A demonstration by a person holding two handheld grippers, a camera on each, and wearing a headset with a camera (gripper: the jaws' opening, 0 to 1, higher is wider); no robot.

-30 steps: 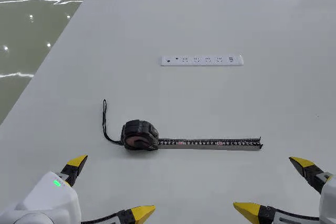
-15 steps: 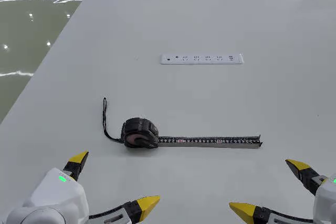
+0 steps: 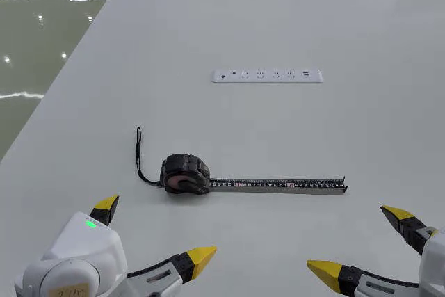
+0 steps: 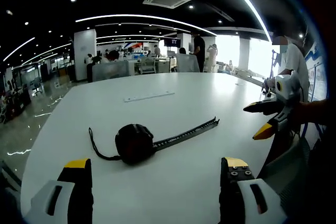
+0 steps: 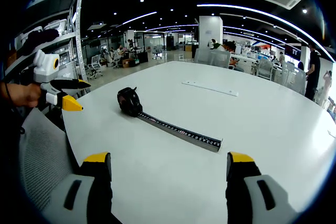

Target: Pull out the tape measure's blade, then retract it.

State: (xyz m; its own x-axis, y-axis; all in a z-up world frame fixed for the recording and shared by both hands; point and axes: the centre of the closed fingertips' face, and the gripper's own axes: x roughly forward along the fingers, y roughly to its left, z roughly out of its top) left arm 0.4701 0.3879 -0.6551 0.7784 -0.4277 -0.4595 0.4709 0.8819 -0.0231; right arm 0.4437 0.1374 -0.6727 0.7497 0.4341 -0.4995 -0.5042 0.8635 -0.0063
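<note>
The left hand-held gripper (image 3: 154, 229), with yellow-tipped black jaws, hovers over the near left part of the white desk (image 3: 361, 130). Its jaws are spread wide and hold nothing. The right hand-held gripper (image 3: 360, 241) hovers at the near right, jaws likewise spread and empty. Beyond both, the black, rounded tape measure case (image 3: 185, 174) lies on its side on the desk, apart from either gripper. Its extended blade (image 3: 278, 186) lies flat on the desk, running to the right. A black wrist strap (image 3: 139, 158) loops from the left side of the case toward the far side. Farther off, a white power strip (image 3: 268, 76) lies flat, parallel to the blade. A glossy floor (image 3: 42, 33) shows beyond the desk's left edge.
</note>
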